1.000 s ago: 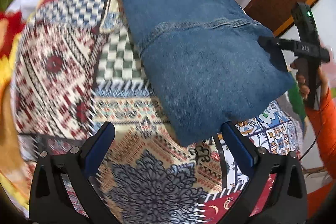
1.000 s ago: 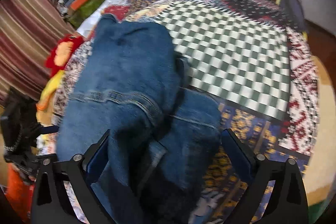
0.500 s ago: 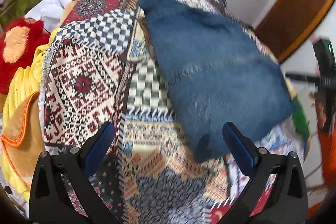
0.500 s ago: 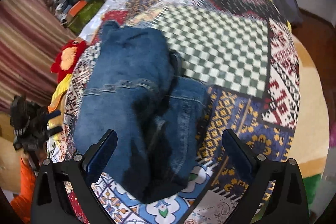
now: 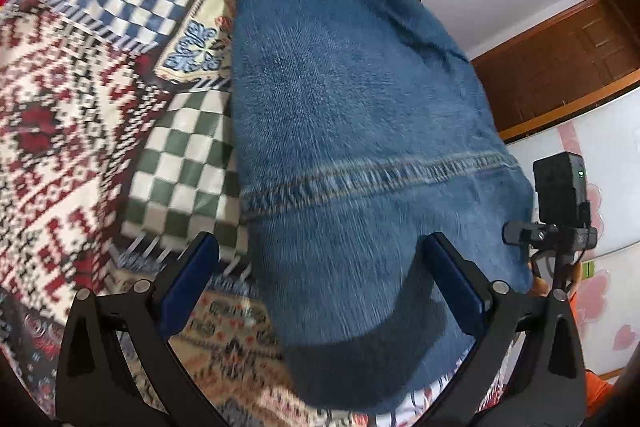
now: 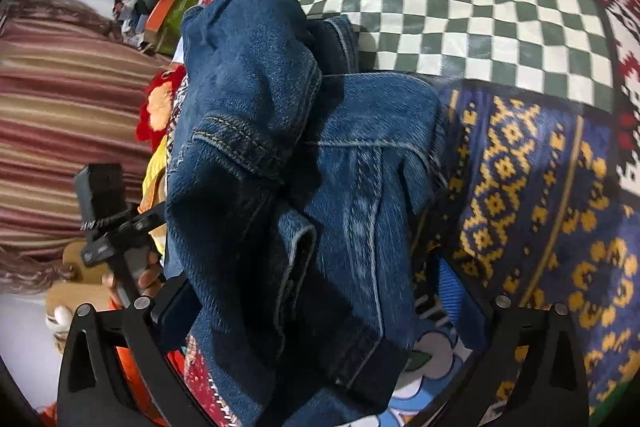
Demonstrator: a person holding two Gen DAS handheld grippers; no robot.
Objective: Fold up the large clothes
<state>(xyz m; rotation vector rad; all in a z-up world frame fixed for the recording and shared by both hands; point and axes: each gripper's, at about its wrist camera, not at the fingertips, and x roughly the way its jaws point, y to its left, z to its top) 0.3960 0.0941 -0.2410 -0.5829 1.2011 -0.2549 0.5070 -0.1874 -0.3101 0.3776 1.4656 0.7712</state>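
Both units closer than a second ago — left hand-held gripper (image 5: 320,287) and right hand-held gripper (image 6: 316,311) released, straddling folded denim garment (image 5: 360,147) — next fold likely.

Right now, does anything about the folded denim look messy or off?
Yes. In the right wrist view the denim garment is bunched: an upper layer sits crumpled and askew over the lower one, with loose flaps and uneven edges. On the patchwork bedspread, the left wrist view shows only its smoother side.
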